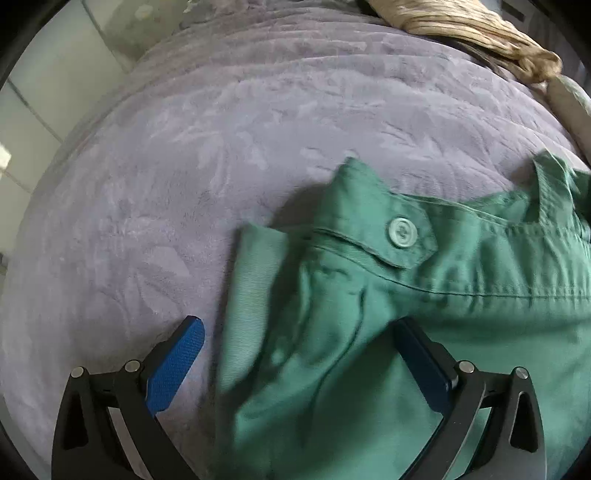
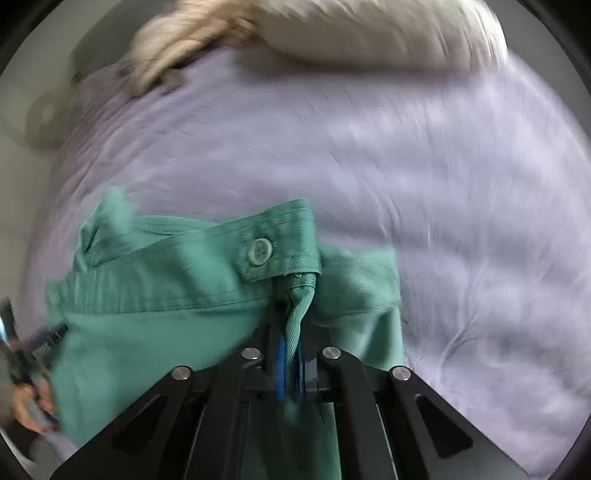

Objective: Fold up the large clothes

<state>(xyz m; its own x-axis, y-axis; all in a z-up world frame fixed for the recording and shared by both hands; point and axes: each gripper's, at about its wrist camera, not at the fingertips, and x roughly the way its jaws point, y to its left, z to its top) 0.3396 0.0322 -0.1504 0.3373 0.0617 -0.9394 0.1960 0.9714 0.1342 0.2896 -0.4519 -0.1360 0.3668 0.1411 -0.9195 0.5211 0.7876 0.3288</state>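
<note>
A green garment [image 1: 424, 295] with a buttoned waistband [image 1: 402, 230] lies on a lilac plush blanket [image 1: 221, 166]. My left gripper [image 1: 299, 339] is open, its blue pads [image 1: 173, 365] spread wide over the garment's left edge; one pad is over the blanket, the other over the cloth. In the right wrist view my right gripper [image 2: 291, 365] is shut on a fold of the green garment [image 2: 166, 325] just below its button tab [image 2: 260, 251]. The left gripper shows blurred at the far left [image 2: 29, 354].
A beige twisted cloth [image 1: 480, 33] lies at the bed's far edge, with a pale pillow [image 2: 369, 33] beside it. Tiled floor [image 1: 48, 74] shows beyond the bed's left side. The right wrist view is motion-blurred.
</note>
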